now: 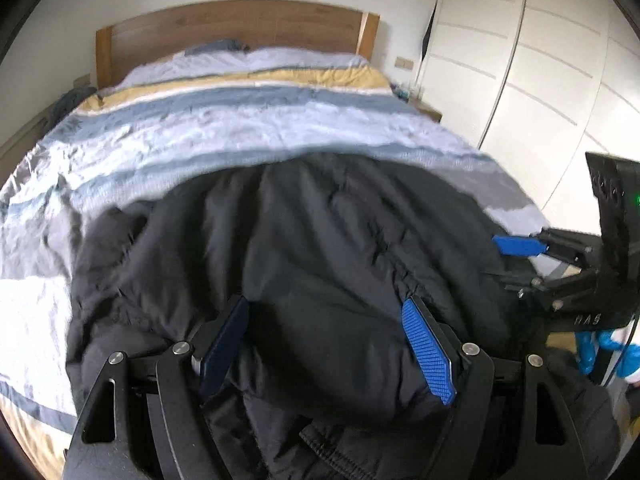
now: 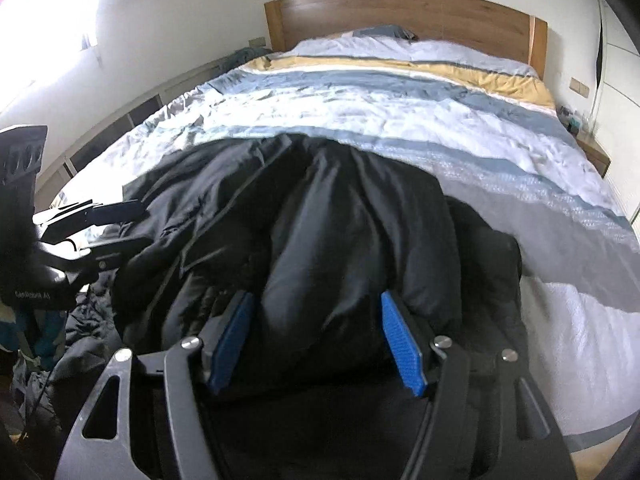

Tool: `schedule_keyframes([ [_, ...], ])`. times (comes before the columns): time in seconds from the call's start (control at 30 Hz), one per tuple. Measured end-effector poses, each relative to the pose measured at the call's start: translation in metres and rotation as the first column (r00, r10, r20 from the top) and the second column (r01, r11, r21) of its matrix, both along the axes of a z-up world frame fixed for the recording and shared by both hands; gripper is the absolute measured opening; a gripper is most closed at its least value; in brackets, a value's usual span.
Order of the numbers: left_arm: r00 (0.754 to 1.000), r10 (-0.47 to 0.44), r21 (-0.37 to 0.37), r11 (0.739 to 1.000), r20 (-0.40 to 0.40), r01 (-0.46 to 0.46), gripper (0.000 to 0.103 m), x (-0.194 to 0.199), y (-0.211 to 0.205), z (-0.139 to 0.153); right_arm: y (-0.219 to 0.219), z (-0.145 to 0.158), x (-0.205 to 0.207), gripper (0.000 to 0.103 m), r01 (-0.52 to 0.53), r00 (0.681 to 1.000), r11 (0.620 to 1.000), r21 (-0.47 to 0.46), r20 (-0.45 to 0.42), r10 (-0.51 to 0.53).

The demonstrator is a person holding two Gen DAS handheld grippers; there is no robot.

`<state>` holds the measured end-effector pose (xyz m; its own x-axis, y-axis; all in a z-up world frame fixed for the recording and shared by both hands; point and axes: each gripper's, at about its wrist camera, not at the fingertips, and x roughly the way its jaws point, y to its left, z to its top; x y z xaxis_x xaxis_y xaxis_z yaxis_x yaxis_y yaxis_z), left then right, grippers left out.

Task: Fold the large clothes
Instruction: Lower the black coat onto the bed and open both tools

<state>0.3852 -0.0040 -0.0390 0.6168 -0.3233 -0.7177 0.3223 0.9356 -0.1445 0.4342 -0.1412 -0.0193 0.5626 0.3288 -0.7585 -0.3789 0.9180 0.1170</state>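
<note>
**Left wrist view: one jacket bunched between both tongs**

Left wrist shows "HAS" in pale letters on the right gripper [image 1: 516, 256]; on the right wrist view I can half-read "GenRobot" on the left gripper's [image 2: 120, 224] body. I count one black jacket [image 1: 312, 248], puffy, heaped at the near end of one striped bed [image 1: 240, 128]. Both tongs stand wide with a fat fold of jacket between the blue pads [image 2: 400, 348]; I cannot tell whether they pinch it. One wooden headboard [image 2: 400, 12] sits far.
</note>
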Motion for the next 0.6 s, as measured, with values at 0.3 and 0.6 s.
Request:
schedule_keyframes([
  [0.3,0.999,0.024,-0.029,0.999,-0.036,-0.025,0.078,-0.01,0.008,-0.003,-0.015,-0.009,-0.008,0.064,0.054,0.998,0.997,0.047,-0.047,-0.051],
  [0.6,0.997,0.079,-0.07,0.994,0.0,-0.078,0.081,-0.059,0.03,0.043,-0.024,0.032,-0.064,0.064,0.087,0.996,0.993,0.083,-0.007,-0.087],
])
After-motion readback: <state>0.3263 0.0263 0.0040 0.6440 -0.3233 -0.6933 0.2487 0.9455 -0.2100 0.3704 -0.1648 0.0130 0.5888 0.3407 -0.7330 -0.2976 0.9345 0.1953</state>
